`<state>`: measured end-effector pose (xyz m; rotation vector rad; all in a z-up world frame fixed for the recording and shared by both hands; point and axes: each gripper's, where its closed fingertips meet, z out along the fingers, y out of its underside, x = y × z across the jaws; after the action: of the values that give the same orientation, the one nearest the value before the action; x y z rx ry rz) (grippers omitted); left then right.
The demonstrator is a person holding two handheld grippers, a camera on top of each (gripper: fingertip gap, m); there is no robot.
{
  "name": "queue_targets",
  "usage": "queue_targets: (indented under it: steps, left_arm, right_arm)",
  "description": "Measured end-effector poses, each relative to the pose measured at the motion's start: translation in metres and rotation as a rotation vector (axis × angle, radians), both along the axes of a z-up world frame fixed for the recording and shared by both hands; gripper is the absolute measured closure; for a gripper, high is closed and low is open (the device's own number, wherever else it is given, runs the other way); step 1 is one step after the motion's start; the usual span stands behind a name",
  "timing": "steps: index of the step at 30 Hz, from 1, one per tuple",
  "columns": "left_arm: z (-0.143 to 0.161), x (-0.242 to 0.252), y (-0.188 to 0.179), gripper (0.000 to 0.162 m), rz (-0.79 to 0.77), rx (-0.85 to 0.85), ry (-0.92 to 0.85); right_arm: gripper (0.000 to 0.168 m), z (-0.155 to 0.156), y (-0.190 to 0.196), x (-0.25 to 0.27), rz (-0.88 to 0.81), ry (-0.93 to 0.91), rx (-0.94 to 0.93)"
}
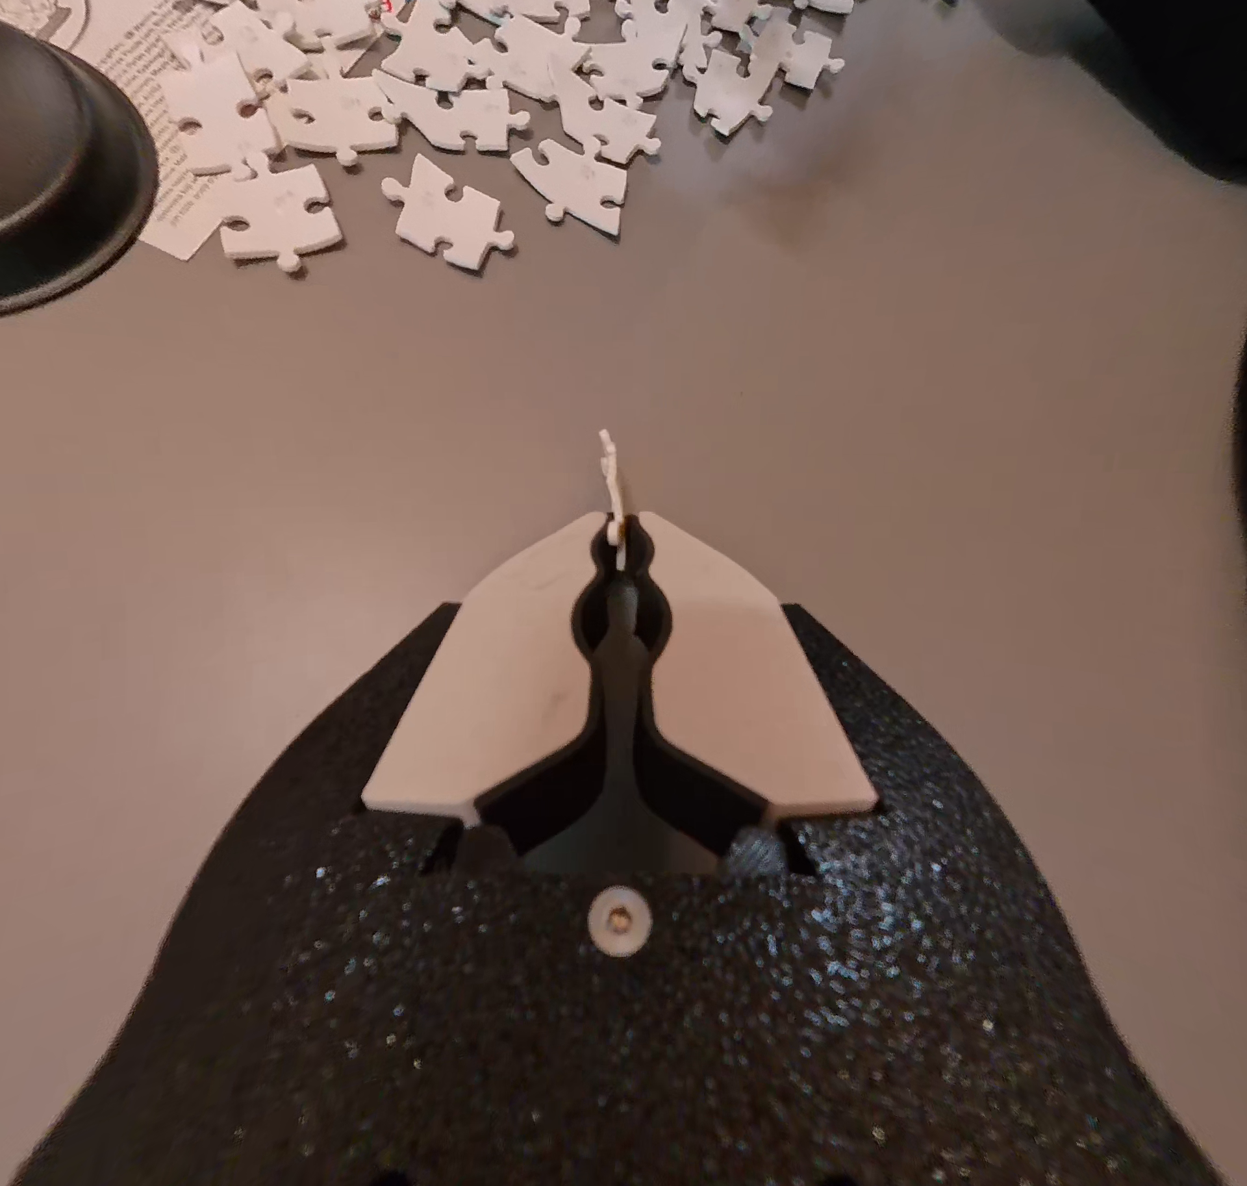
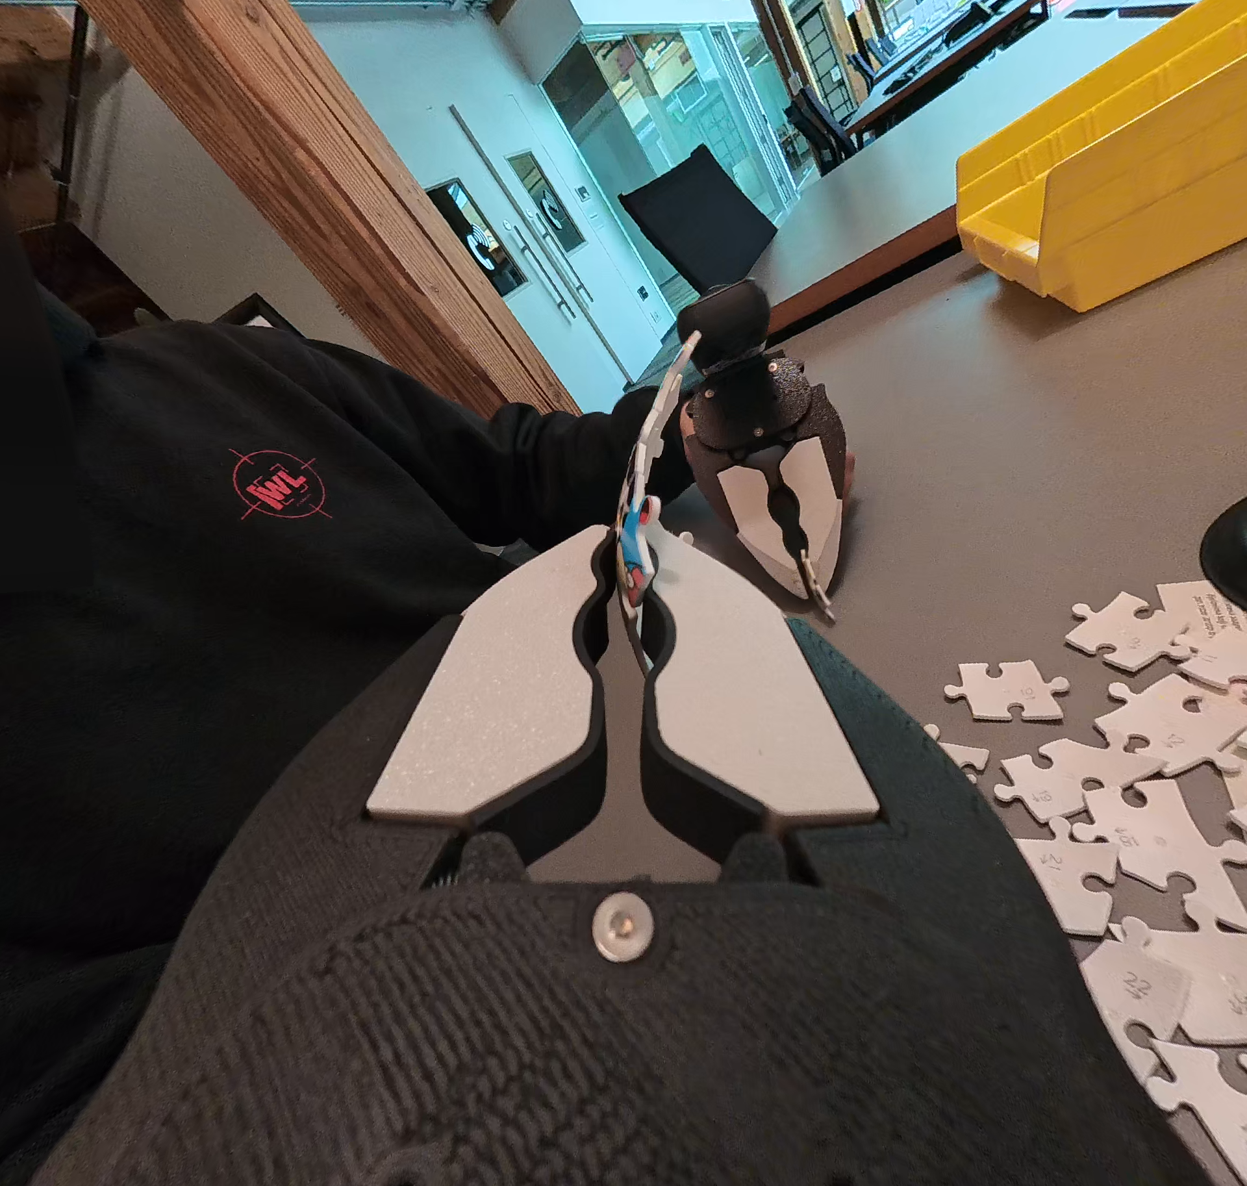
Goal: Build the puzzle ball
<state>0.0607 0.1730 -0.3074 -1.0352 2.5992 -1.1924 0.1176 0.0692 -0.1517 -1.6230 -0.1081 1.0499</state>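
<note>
Left wrist view: left tool (image 1: 621, 533), black speckled body with two pale flat fingers, closed on a single thin white jigsaw piece (image 1: 613, 479) held edge-on, poking out past the fingertips above the bare grey tabletop (image 1: 877, 411). Well ahead of the tool, a loose heap of white curved puzzle pieces (image 1: 540, 74), blank sides up, spread across the far tabletop. Ahead and to the left, a printed white paper instruction sheet (image 1: 135, 27) partly under those pieces, and a round black stand (image 1: 61, 161) resting on the sheet's near corner. Dark blurred shapes at the right edge, not identifiable.

Right wrist view: right tool (image 2: 631, 580), black ribbed body with two pale grey fingers, clamped on the lower end of a curved strip of joined puzzle pieces (image 2: 651, 465), printed in blue, red and white on one face, arcing up and away from the fingertips. Just beyond the strip, the left tool (image 2: 806, 570) pointing down toward the tabletop (image 2: 1012, 445) with its small white piece (image 2: 816, 590) in the tips. To the right of the tool, scattered white pieces (image 2: 1113, 782) lying flat. Far ahead on the right, a long yellow plastic bin (image 2: 1113, 195). To the left, a person's black sleeve and torso (image 2: 270, 546) with a red emblem, before a slanted wooden post (image 2: 303, 161).
</note>
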Motion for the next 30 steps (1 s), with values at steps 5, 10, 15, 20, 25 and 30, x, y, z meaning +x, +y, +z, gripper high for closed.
queue_targets:
  steps: [5, 10, 15, 20, 25, 30]
  left_arm:
    - [0.0, 0.0, -0.001, 0.16, -0.018, 0.009, -0.016]
    - [-0.004, 0.001, 0.007, 0.16, -0.013, 0.087, -0.028]
    - [-0.004, 0.003, 0.005, 0.16, -0.019, 0.094, -0.048]
    - [0.013, 0.003, -0.006, 0.16, -0.024, -0.058, -0.033]
    - [0.079, -0.003, -0.033, 0.16, -0.126, -0.312, -0.036]
    - [0.142, -0.01, -0.055, 0.16, -0.269, -0.406, 0.032]
  right_arm:
    - [0.164, 0.001, -0.001, -0.001, 0.001, -0.003, 0.002]
    - [0.164, 0.001, -0.001, 0.0, 0.001, -0.002, 0.004]
    - [0.164, 0.001, -0.001, -0.001, 0.001, -0.003, 0.004]
    - [0.164, 0.001, 0.001, 0.0, 0.0, 0.002, 0.006]
    - [0.164, 0.003, 0.007, -0.005, 0.032, 0.067, 0.02]
    - [0.164, 0.002, 0.01, -0.023, 0.121, 0.083, -0.004]
